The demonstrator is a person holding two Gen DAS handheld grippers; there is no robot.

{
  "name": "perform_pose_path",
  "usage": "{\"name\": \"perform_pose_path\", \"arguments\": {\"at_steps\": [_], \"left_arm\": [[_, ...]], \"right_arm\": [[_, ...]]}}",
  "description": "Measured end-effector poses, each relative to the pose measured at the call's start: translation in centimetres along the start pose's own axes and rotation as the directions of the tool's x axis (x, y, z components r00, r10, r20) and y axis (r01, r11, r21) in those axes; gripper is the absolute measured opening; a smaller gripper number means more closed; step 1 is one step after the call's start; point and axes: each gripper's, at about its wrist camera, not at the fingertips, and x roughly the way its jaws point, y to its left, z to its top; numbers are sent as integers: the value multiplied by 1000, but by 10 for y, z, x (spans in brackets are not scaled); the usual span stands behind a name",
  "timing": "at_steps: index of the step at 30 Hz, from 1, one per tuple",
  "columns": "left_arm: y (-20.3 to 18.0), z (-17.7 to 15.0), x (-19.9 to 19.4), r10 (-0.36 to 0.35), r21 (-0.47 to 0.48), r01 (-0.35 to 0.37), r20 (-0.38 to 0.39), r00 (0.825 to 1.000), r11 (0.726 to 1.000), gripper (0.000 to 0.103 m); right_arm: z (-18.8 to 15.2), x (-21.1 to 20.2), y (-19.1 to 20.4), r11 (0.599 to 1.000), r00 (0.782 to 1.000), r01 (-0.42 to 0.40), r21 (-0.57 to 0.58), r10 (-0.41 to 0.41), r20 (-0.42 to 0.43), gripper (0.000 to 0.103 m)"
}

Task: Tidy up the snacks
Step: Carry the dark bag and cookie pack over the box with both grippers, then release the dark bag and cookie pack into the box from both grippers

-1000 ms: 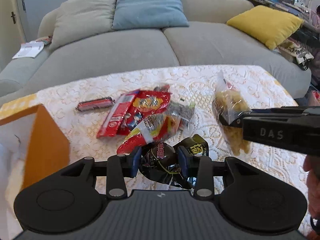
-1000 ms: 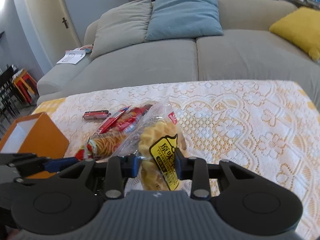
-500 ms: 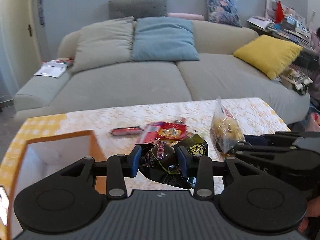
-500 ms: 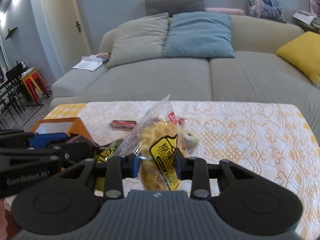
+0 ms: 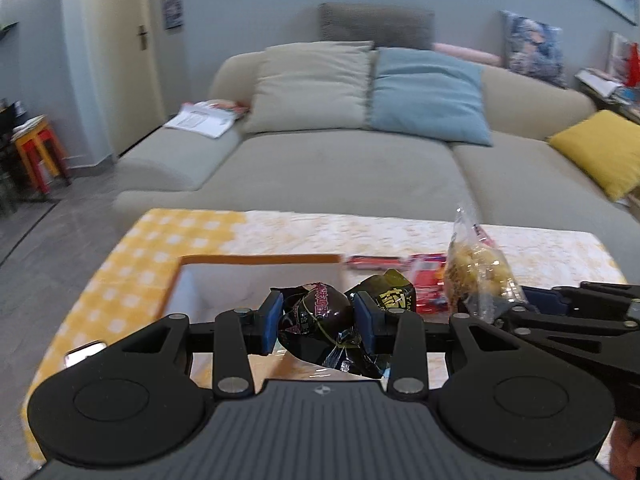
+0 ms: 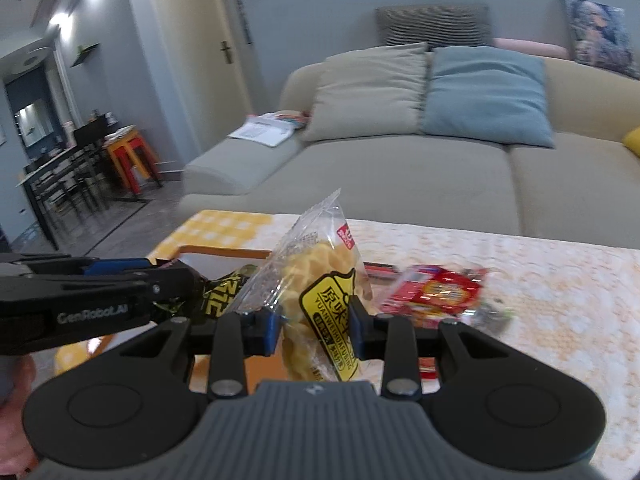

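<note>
Living-room setting: grey sofa (image 5: 320,168) with cushions behind a low table (image 5: 360,228) laid with a yellow-and-white lace cloth; both views blurred.

Item 1, orange box (image 5: 256,259), open-topped, white inside; lies directly ahead of and below the left gripper (image 5: 316,322), its near wall hidden beneath the gripper body; seen from the right gripper (image 6: 314,326) it lies ahead and to the left, only a strip of rim (image 6: 224,252) showing; the left gripper is judged the nearer, so its load is expected to go in first.

Item 2, dark snack packets (image 5: 332,320), black wrapping with red and yellow print; clamped between the blue pads of the left gripper, jaws drawn in to the width of the bundle; held above the box opening, though how high cannot be told; a simple release is judged sufficient.

Item 3, clear bag of yellow crisps (image 6: 320,292), yellow label facing the camera; long axis upright, slightly tilted, sealed top pointing up and away; pinched at its lower half by the right gripper, jaws closed on it; carried just right of the left gripper, fingers nearly alongside; a leftward shift is judged necessary before release, with some risk of the two grippers meeting.

Item 4, red snack packets (image 6: 436,292); lying flat on the cloth, ahead and right of the right gripper; untouched.
</note>
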Motion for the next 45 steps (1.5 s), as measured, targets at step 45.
{"name": "perform_pose_path", "arguments": {"at_steps": [45], "left_arm": [[71, 3, 102, 230, 73, -220, -213, 950, 973, 44]], "right_arm": [[17, 125, 54, 982, 972, -150, 116, 168, -167, 33]]}}
